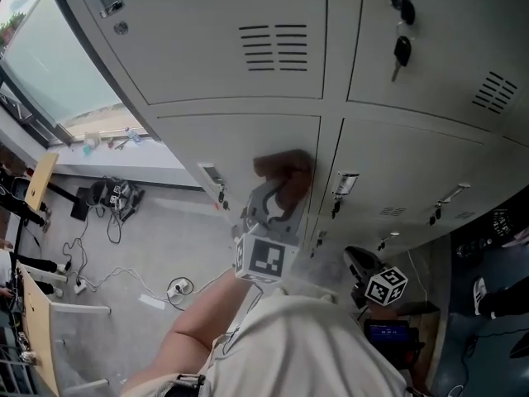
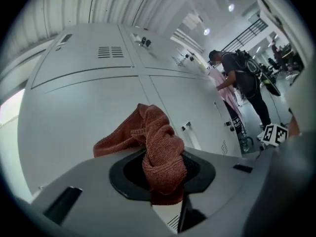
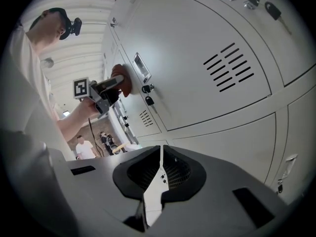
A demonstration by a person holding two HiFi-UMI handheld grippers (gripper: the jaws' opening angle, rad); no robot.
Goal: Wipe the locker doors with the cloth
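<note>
Rust-red knitted cloth (image 2: 159,149) is bunched up between the jaws of the left gripper (image 2: 163,177), which are clamped on its twisted middle while a loose flap spreads out to the left. Its free end sits against the pale grey locker door (image 1: 235,143), close to that door's right edge and just beside the small recessed handle (image 3: 140,66). The person's bare left forearm (image 1: 202,321) reaches up from below to hold the gripper there.

The right gripper (image 3: 159,174) is held lower at the person's right side, well apart from the cloth, with its jaws brought together so that only a thin seam shows between them; it faces along the bank of lockers.

Above the wiped door another door carries two sets of vent slots (image 1: 274,47), and on the next door to the right keys (image 1: 402,51) hang from the lock. To the left is a window (image 1: 50,64), with cables (image 1: 124,275) trailing over the floor beneath. Further down the row, another person (image 2: 242,80) stands at the lockers.
</note>
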